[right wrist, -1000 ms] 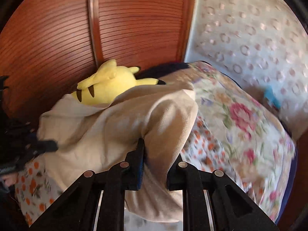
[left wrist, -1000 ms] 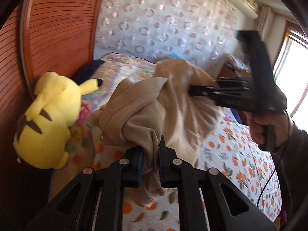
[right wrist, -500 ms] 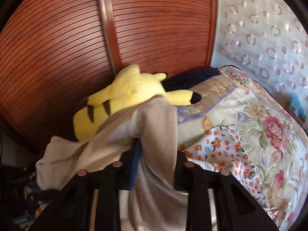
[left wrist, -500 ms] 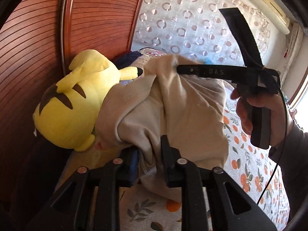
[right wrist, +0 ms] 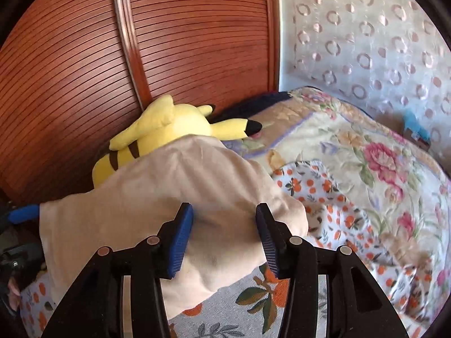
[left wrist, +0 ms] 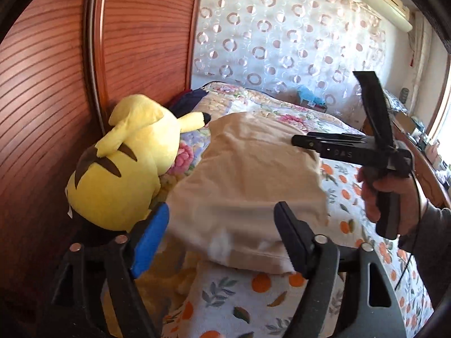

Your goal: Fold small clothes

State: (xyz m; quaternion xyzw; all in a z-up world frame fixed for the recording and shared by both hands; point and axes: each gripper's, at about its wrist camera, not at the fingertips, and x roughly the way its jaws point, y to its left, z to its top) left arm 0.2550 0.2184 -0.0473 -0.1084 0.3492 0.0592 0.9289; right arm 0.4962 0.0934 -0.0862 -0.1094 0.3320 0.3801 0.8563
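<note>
A folded beige garment (left wrist: 248, 186) lies on the bed, its far edge leaning against a yellow plush toy (left wrist: 126, 163). It also shows in the right wrist view (right wrist: 174, 202). My left gripper (left wrist: 222, 242) is open, its jaws wide apart at the garment's near edge, holding nothing. My right gripper (right wrist: 225, 239) is open too, jaws spread over the garment's near right corner. The right gripper also shows in the left wrist view (left wrist: 307, 140), held by a hand above the garment's right side.
The bed has an orange-flowered sheet (left wrist: 253, 304) and a floral quilt (right wrist: 366, 163) behind. A wooden slatted headboard (right wrist: 169, 42) stands right behind the plush toy (right wrist: 169, 129). A patterned curtain (left wrist: 282, 36) hangs at the back.
Both grippers held the beige garment aloft, carried it toward the plush toy, laid it on the bed and opened, letting it go.
</note>
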